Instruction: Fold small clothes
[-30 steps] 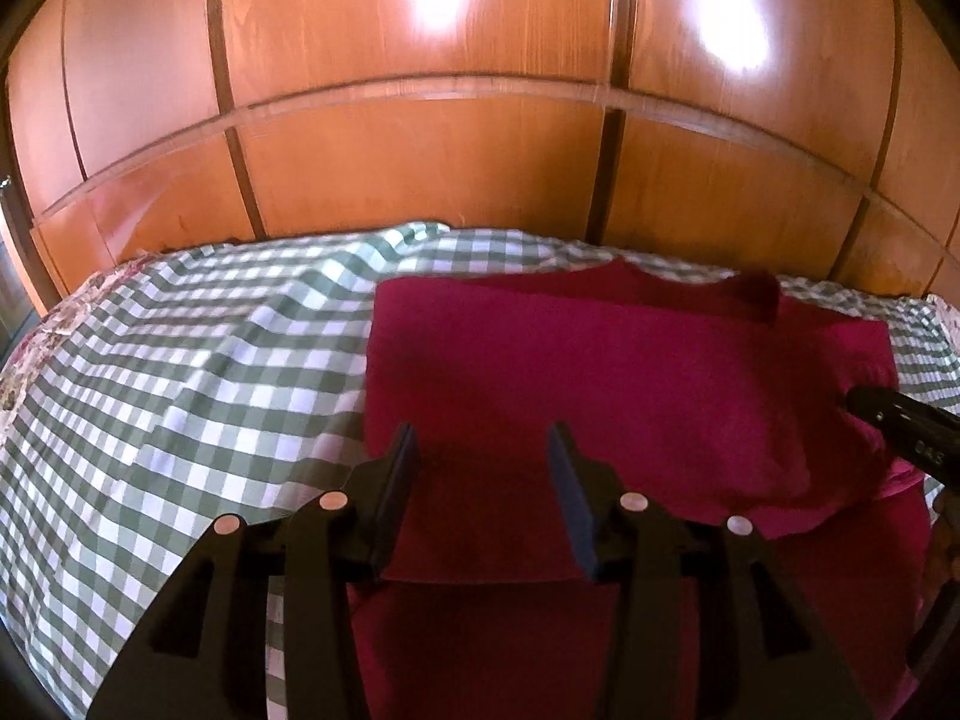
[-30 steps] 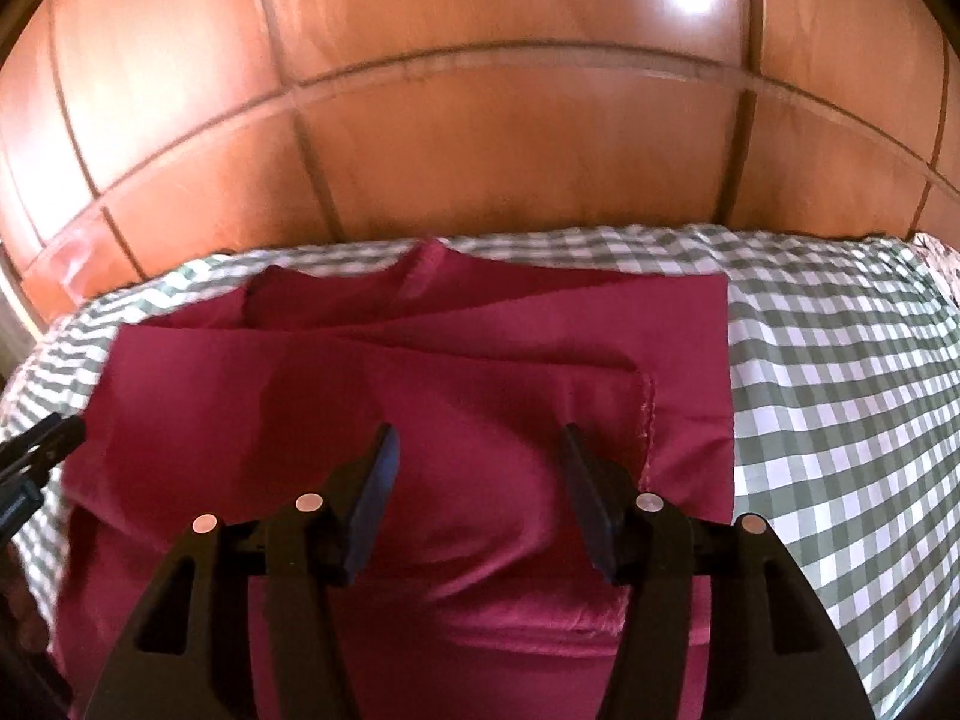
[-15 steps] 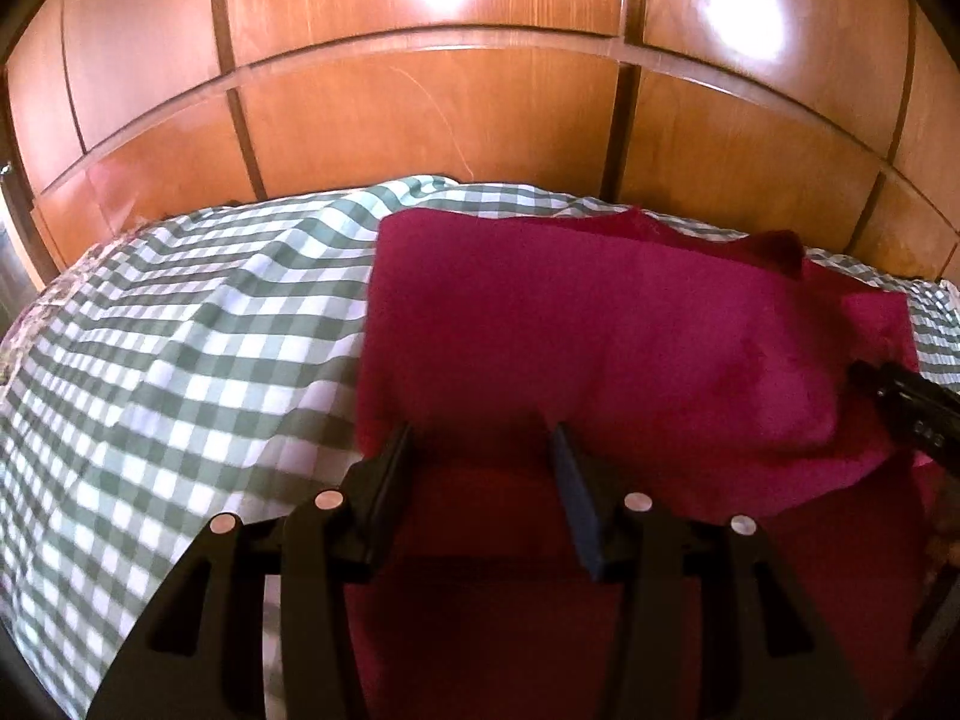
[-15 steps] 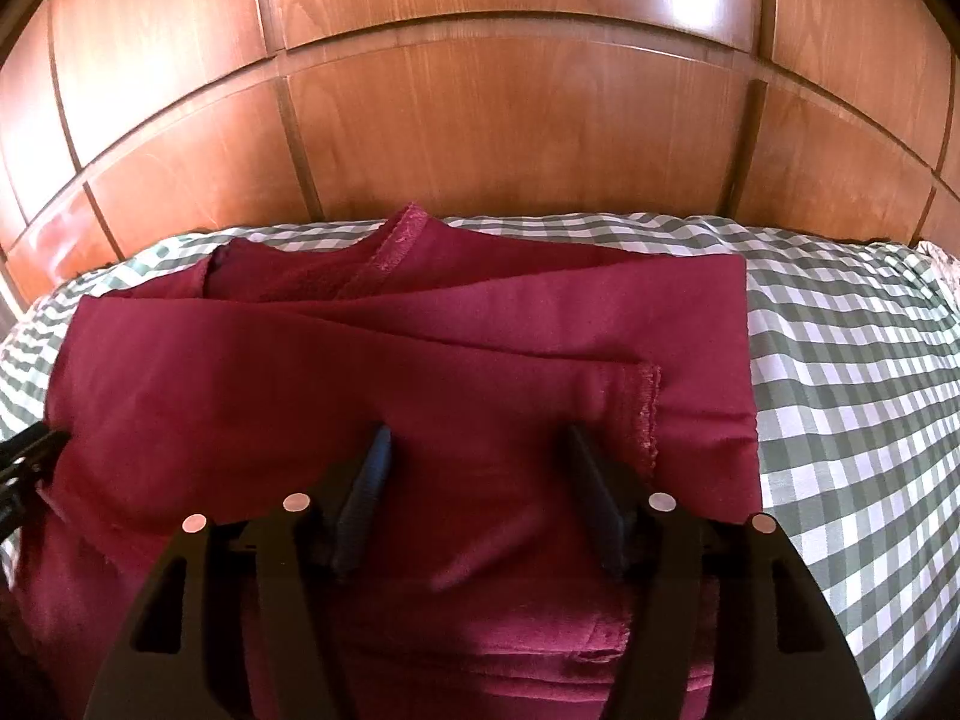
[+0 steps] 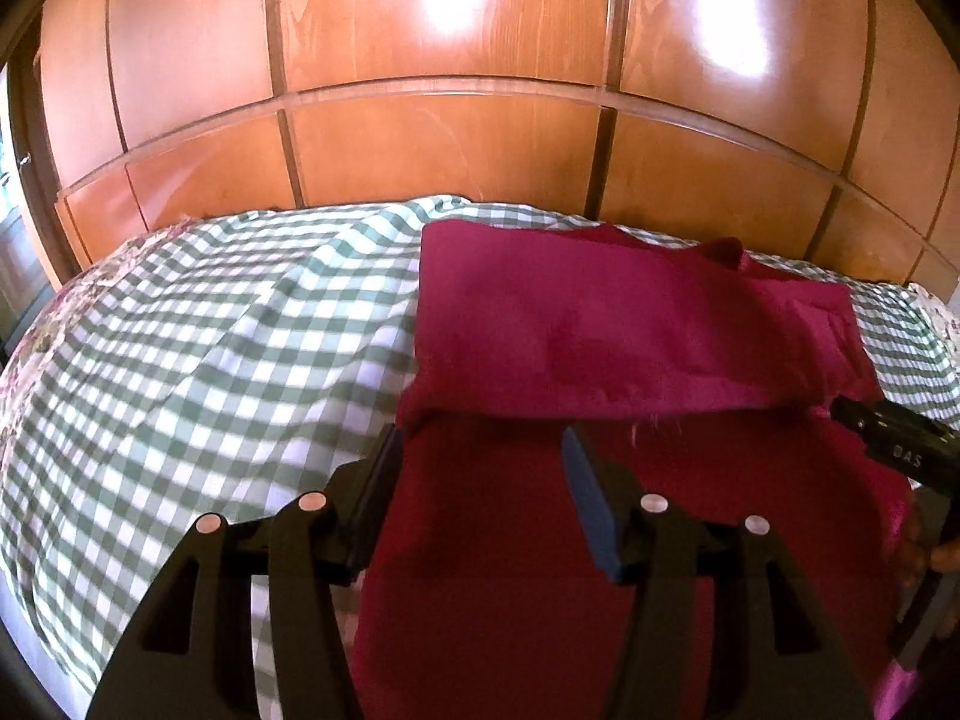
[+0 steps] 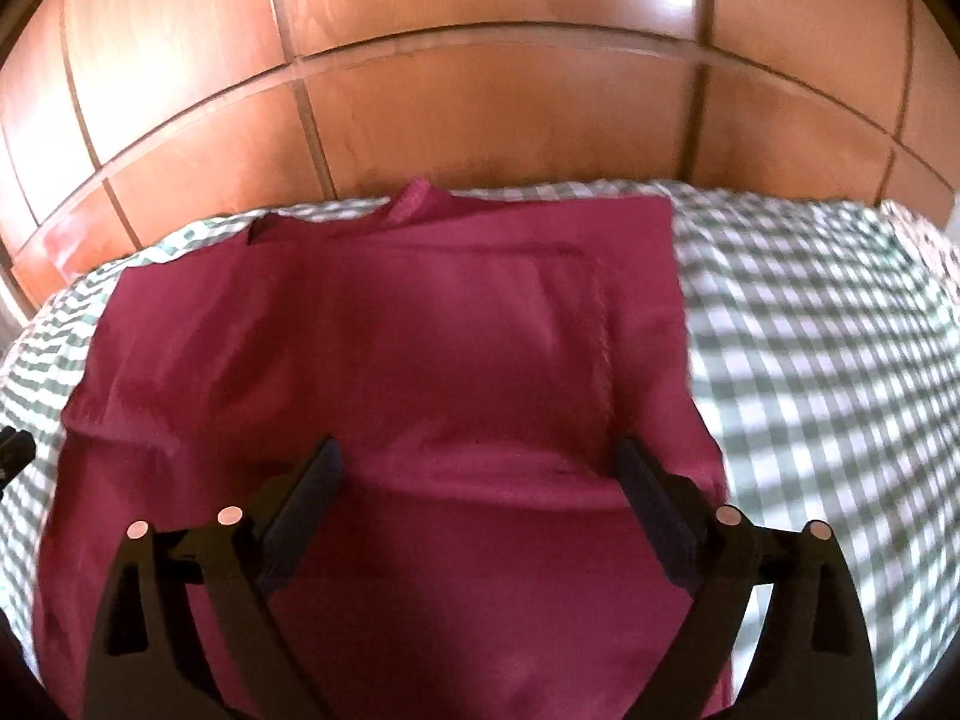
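Observation:
A maroon garment (image 5: pixel 600 330) lies on the checked sheet, its near part folded over so that a fold edge runs across just beyond my left gripper (image 5: pixel 480 435). The left jaws are opening above the lower layer, with no cloth pinched between the pads. In the right wrist view the garment (image 6: pixel 420 348) fills the middle, neckline at the far side. My right gripper (image 6: pixel 477 444) is opening wide over it, the pads clear of the cloth. Each gripper shows in the other's view: the right gripper (image 5: pixel 894 450) at the right edge, the left gripper (image 6: pixel 15 450) at the left edge.
A green-and-white checked sheet (image 5: pixel 180 360) covers the bed, with bare sheet to the left of the garment and also to its right (image 6: pixel 810 360). Glossy wooden panels (image 5: pixel 450 138) rise directly behind the far edge. A floral cover (image 5: pixel 36 324) shows at the left rim.
Both grippers first moved toward the wooden panels with the garment's folded layer, then drew back. Both jaws have widened, the right far more, and the layer now lies free.

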Available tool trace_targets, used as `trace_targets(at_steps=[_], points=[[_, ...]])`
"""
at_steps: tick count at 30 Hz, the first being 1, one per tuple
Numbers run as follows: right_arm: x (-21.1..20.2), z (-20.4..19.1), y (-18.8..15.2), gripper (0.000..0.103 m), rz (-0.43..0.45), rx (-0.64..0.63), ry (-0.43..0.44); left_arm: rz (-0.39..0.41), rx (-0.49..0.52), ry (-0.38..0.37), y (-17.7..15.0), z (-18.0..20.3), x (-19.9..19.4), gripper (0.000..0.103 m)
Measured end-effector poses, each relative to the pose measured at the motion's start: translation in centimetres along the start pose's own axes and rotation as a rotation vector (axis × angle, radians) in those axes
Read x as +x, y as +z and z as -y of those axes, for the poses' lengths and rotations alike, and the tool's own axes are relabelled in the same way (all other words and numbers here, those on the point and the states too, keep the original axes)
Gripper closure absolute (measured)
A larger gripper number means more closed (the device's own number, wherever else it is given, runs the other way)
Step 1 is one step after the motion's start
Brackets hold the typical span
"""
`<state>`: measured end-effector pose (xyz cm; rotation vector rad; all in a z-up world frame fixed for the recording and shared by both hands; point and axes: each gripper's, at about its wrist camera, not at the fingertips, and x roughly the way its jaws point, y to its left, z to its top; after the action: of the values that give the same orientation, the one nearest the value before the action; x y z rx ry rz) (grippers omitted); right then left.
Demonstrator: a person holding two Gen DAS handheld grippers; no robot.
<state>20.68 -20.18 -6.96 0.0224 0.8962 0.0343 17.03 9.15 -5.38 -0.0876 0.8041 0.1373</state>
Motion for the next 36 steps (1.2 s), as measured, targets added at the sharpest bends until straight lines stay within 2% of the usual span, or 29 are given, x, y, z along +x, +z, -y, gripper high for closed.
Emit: trace_targets(at_steps=[6, 10, 16, 28, 36], points=[[-2.0, 2.5, -3.9, 0.011, -0.062, 0.029, -0.027, -0.011, 0.012, -0.018, -2.2, -0.2, -1.7, 0.047], [-3.8, 3.6, -6.6, 0.009, -0.066, 0.031, -0.043, -0.021, 0.012, -0.021, -3.6, -0.4, -2.5, 0.047], [-5.7, 5.6, -9.1, 0.009, -0.100, 0.090, -0.019, -0.049, 0.001, -0.019, -5.5, -1.3, -2.9, 0.047], [-9.1, 6.4, -13.0, 0.009, -0.150, 0.105, 0.063, -0.080, 0.028, -0.009, -8.6, -2.4, -4.0, 0.047], [-11.6, 6.2, -15.5, 0.010, -0.189, 0.090, 0.128, -0.126, 0.003, -0.025, -11.1, -5.6, -5.6, 0.047]])
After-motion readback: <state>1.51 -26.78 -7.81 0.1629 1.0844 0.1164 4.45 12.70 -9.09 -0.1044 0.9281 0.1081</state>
